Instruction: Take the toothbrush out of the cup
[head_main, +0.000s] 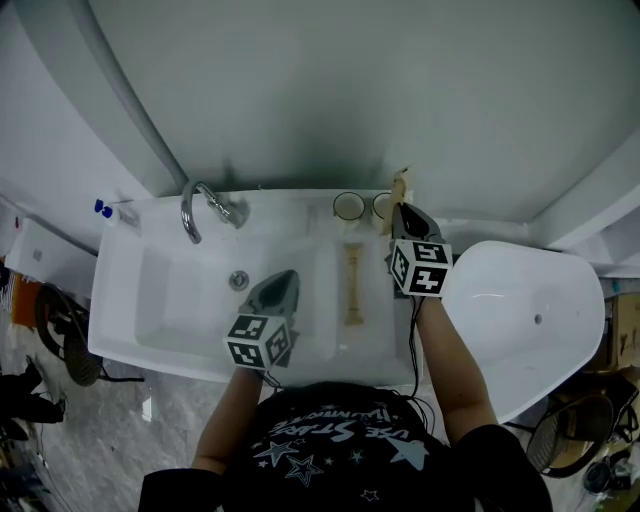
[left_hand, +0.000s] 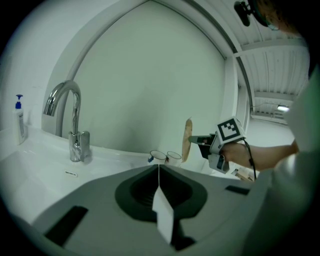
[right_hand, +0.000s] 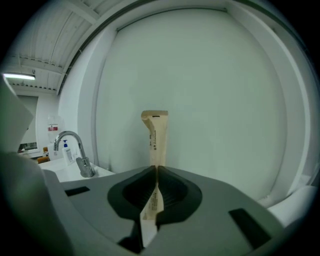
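Note:
The toothbrush (head_main: 401, 190) is in a tan paper wrapper and hangs upright in the air, above and just right of two white cups (head_main: 348, 206) at the back of the counter. My right gripper (head_main: 400, 212) is shut on its lower half. In the right gripper view the wrapper (right_hand: 155, 137) stands up from between the closed jaws (right_hand: 156, 167). In the left gripper view the toothbrush (left_hand: 187, 140) is clear of the cups (left_hand: 158, 156). My left gripper (head_main: 283, 278) hovers over the basin, its jaws (left_hand: 159, 167) closed on a thin white strip (left_hand: 163, 220).
A second tan wrapped stick (head_main: 353, 285) lies on the white counter (head_main: 380, 340) right of the basin. A chrome faucet (head_main: 200, 205) stands at the back left, with a blue-capped bottle (head_main: 105, 210) beyond it. A white rounded fixture (head_main: 520, 310) sits to the right.

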